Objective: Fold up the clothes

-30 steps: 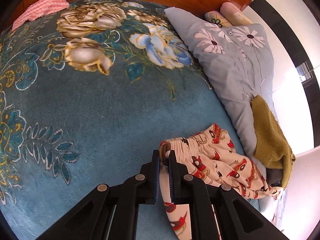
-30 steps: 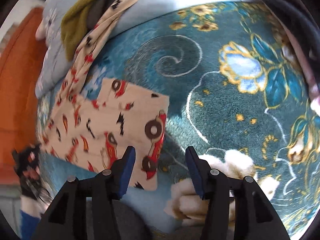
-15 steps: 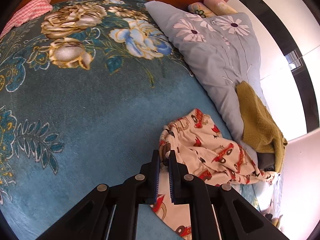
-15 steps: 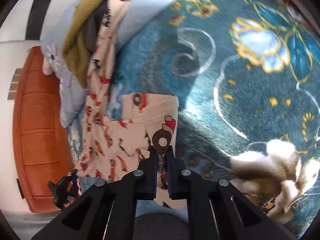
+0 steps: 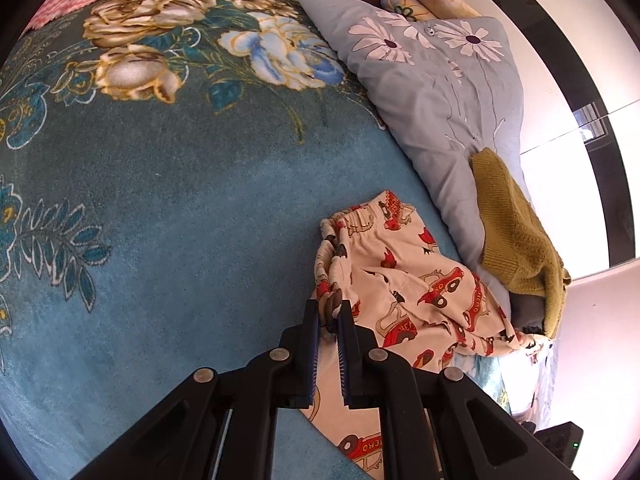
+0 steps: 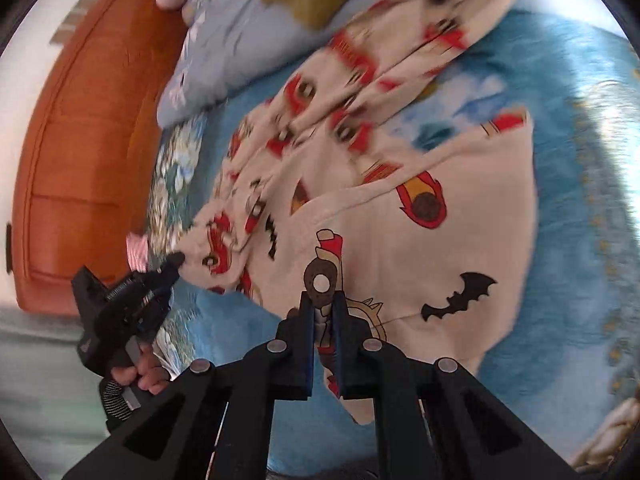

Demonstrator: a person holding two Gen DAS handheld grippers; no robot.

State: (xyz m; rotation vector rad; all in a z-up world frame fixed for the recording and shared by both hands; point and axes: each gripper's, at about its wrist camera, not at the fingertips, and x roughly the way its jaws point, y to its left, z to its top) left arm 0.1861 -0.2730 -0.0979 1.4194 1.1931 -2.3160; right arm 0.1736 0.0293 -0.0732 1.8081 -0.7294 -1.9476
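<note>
Cream pyjama trousers (image 5: 404,284) printed with red cars and black bats lie crumpled on a teal floral blanket (image 5: 168,184). My left gripper (image 5: 329,312) is shut on the waistband edge. In the right wrist view the trousers (image 6: 400,208) spread wide, and my right gripper (image 6: 321,304) is shut on a lower edge of the cloth. The left gripper (image 6: 176,258) also shows there at the left, pinching the waistband, with a hand on its grip.
A grey flowered pillow (image 5: 436,80) lies at the right of the bed with a mustard knit garment (image 5: 516,236) on it. An orange wooden headboard (image 6: 80,152) stands behind. A pink striped cloth (image 5: 68,0) lies far left.
My right gripper closed on the trousers' edge and lifted it, so the cloth now fills its view. My left gripper kept its hold on the waistband and drew back slightly.
</note>
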